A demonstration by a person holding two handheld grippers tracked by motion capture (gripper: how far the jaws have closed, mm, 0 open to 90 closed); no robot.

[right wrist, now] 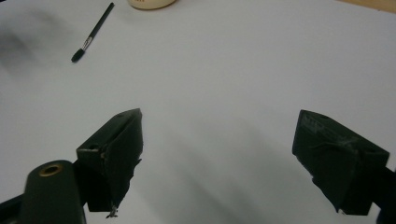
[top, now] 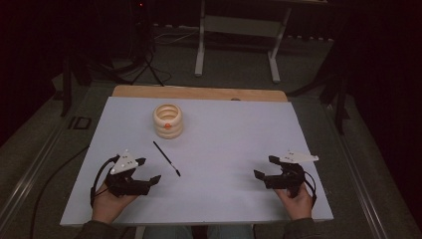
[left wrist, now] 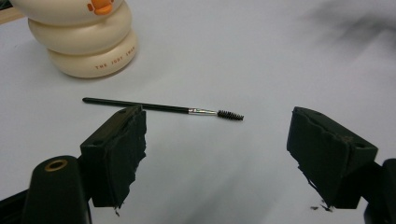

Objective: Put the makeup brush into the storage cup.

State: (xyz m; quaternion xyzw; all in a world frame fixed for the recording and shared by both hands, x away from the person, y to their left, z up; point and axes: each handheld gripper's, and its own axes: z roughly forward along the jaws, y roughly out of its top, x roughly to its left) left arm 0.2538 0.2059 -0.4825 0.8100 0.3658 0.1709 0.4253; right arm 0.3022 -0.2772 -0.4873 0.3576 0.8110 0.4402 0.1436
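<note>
A cream ribbed holder with an orange mark stands upright toward the back left of the white table. A thin black mascara-style brush lies flat in front of it, bristle end toward me. My left gripper rests open near the front left, just left of the brush. In the left gripper view the brush lies just beyond the open left gripper, with the holder behind. My right gripper stands open at the front right over bare table, and it holds nothing.
A wooden strip runs along the table's far edge. Beyond it stand a white frame and a tripod's legs on dark floor. In the right gripper view the brush lies at upper left.
</note>
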